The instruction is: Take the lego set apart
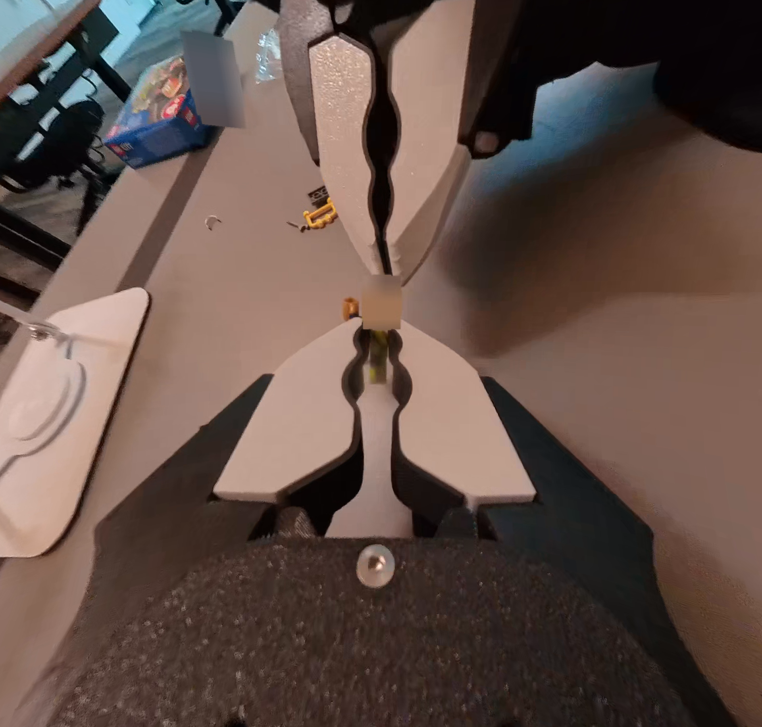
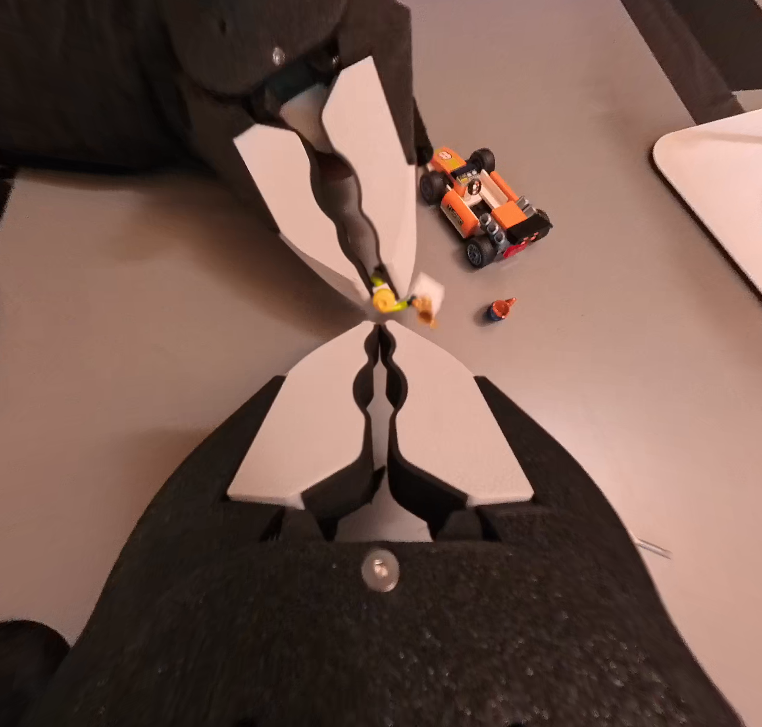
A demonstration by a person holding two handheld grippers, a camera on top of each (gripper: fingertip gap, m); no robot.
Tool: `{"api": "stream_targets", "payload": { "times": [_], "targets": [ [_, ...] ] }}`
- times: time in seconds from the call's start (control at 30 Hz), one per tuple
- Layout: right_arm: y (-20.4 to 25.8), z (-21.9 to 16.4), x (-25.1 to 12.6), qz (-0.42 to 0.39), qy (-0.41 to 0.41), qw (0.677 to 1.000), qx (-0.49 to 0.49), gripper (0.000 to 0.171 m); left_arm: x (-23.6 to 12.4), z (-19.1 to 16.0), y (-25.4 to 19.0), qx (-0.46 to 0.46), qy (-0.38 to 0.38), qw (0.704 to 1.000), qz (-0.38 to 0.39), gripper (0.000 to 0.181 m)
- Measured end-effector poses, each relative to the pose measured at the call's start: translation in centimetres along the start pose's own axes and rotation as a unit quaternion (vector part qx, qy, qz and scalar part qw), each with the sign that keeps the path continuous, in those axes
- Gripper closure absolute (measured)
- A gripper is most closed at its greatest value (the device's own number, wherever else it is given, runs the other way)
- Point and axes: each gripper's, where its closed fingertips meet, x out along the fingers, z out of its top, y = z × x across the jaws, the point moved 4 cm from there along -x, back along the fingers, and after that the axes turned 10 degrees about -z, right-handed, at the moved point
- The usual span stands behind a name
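1. Where both tools meet tip to tip above the grey table point(image 2: 577, 418), the left gripper point(image 1: 376, 336) is closed narrowly on a lego minifigure point(image 2: 95, 299); its yellow-green body sits between the white fingers point(image 1: 313, 410), and the yellow head pokes out past the tips.
2. Right gripper point(image 2: 378, 330): tips drawn together just in front of the figure's head. Whether they pinch any part of it cannot be told.
3. Small tan piece point(image 2: 424, 309), at the figure's hand beside the left tool's tip; blurred.
4. Orange lego kart point(image 2: 482, 204), black wheels, standing assembled on the table, near the tools and apart from them.
5. Small orange-and-blue piece point(image 2: 501, 308), loose on the table between kart and grippers.
6. Yellow lego frame piece point(image 1: 319, 217), on the table beyond the right tool.
7. Blue set box point(image 1: 158, 118), far left edge of the table.
8. White board point(image 1: 66, 410), flat at the left.
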Motion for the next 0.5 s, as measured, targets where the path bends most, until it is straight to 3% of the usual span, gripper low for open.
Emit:
{"api": "stream_targets", "payload": {
  "times": [0.2, 0.37, 0.5],
  "targets": [
    [0.4, 0.0, -0.1, -0.005, -0.002, 1.0, -0.025, 0.17, 0.2, 0.3, -0.7, 0.003, 0.001, 1.0, -0.021, 0.173],
    [0.9, 0.7, -0.3, -0.008, -0.02, 0.999, -0.048, 0.15, 0.2, 0.1, -0.8, -0.015, 0.007, 0.999, -0.035, 0.173],
    [1.6, 0.9, 0.6, -0.027, -0.006, 0.995, -0.094, 0.156, 0.4, 0.1, -1.1, -0.02, 0.014, 0.998, -0.051, 0.173]
  ]
}}
